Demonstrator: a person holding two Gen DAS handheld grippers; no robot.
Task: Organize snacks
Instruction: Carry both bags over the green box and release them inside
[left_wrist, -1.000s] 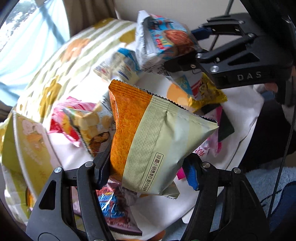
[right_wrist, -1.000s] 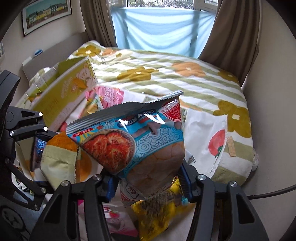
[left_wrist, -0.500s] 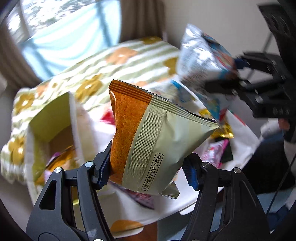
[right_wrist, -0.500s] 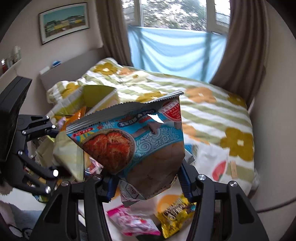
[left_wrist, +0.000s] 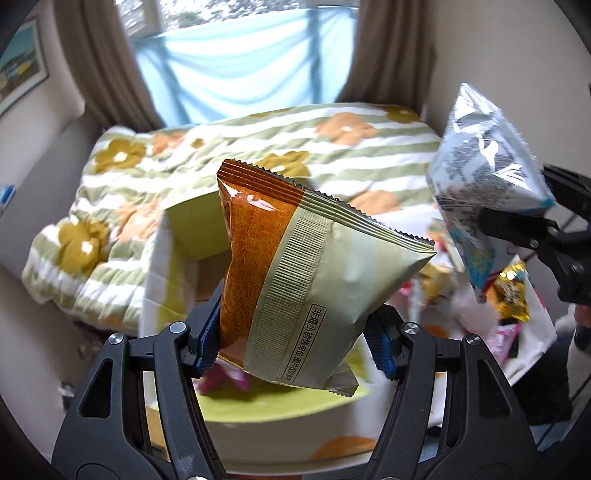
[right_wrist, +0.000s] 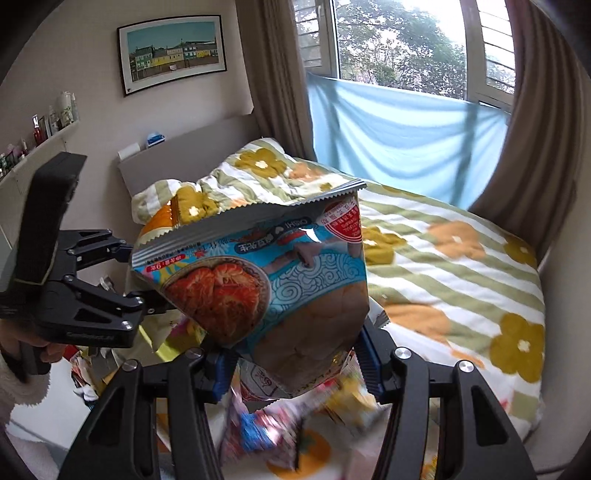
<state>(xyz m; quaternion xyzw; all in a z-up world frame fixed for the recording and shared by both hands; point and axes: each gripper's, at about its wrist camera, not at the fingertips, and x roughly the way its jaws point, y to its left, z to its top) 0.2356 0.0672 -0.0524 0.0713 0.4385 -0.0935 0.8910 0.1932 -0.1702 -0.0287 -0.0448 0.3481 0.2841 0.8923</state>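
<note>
My left gripper (left_wrist: 295, 343) is shut on an orange and pale green snack bag (left_wrist: 295, 280), held above an open yellow-green cardboard box (left_wrist: 184, 229) on the bed. My right gripper (right_wrist: 295, 365) is shut on a blue and silver snack bag with a red kimchi picture (right_wrist: 258, 280). That bag also shows in the left wrist view (left_wrist: 480, 177) at the right, raised in the air. The left gripper shows in the right wrist view (right_wrist: 122, 273) at the left. Several loose snack packets (right_wrist: 295, 424) lie blurred below the right gripper.
A bed with a green-striped flowered quilt (right_wrist: 443, 266) fills the room's middle. A gold packet (left_wrist: 509, 291) and pink packets lie on a white cloth at the right. Brown curtains (right_wrist: 535, 147), a window and a headboard (right_wrist: 184, 155) stand behind.
Both grippers have lifted their bags higher. The left gripper has swung left over the open box. The snack pile has dropped lower in both views.
</note>
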